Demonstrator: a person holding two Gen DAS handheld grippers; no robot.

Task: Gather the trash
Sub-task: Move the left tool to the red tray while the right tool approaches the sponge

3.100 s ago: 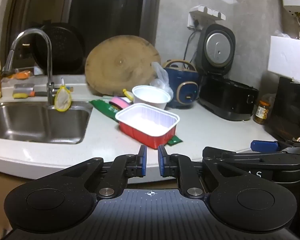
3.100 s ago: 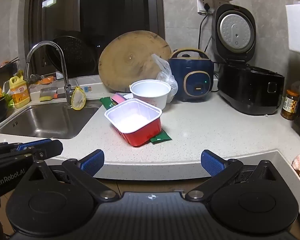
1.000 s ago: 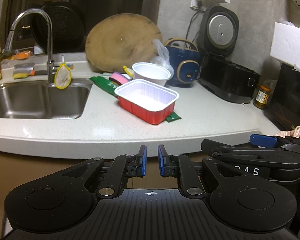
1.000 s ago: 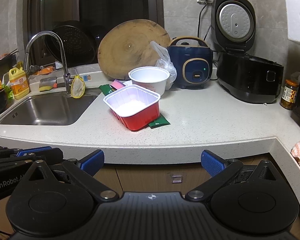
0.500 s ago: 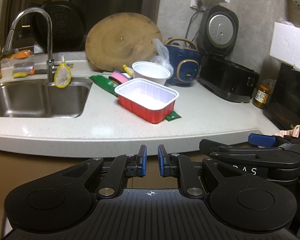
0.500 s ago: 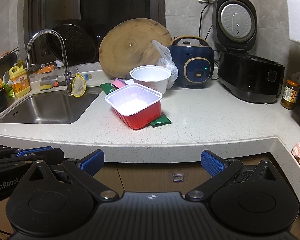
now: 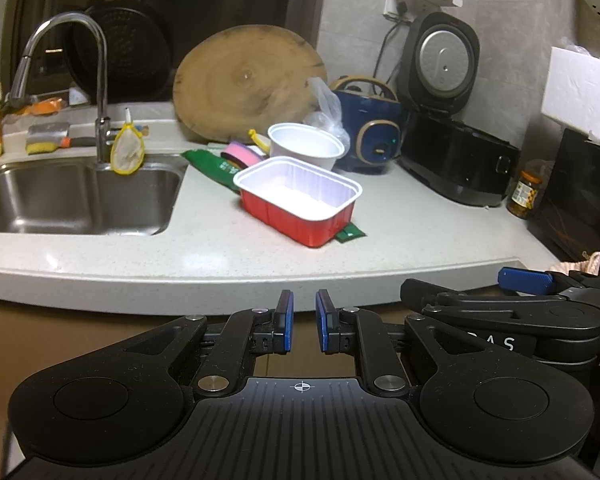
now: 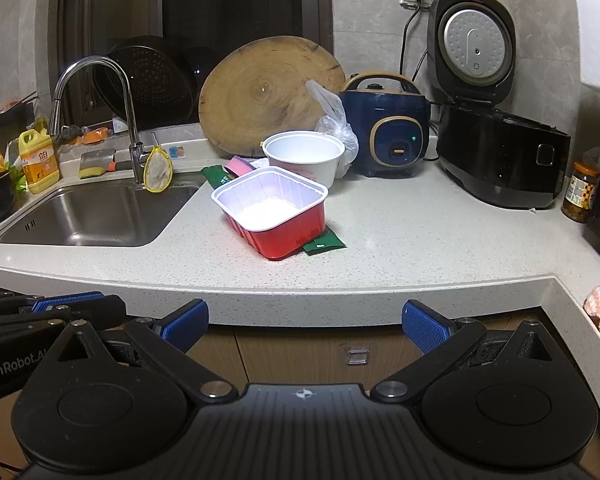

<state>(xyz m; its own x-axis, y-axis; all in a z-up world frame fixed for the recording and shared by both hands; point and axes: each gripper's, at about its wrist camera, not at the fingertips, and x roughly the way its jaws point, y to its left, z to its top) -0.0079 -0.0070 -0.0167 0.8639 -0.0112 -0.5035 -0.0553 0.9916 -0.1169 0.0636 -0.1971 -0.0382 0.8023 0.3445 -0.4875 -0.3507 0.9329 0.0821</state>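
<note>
On the counter lies a red tray (image 7: 300, 200) (image 8: 272, 208) with a white inside. It rests partly on a green wrapper (image 7: 216, 168) (image 8: 324, 244). Behind it stand a white bowl (image 7: 304, 148) (image 8: 304, 156), a pink item (image 7: 240, 150) and a crumpled plastic bag (image 7: 324, 112) (image 8: 336, 128). My left gripper (image 7: 304, 320) hangs before the counter's front edge, its jaws almost together with nothing between them. Beside it, my right gripper (image 8: 304, 322) stands wide open and empty, well short of the tray.
A steel sink (image 7: 80, 200) with a faucet (image 7: 96, 80) lies at the left. A round wooden board (image 7: 248, 84), a blue cooker (image 7: 372, 136), a black rice cooker (image 7: 456, 160) with its lid up and a jar (image 7: 524, 196) line the back and right. Cabinet fronts (image 8: 340, 356) lie below the counter edge.
Since the oldest frames both views have drawn back from the counter, so its front edge and the cabinet show. Over the last second nothing has moved. The jaws are unchanged.
</note>
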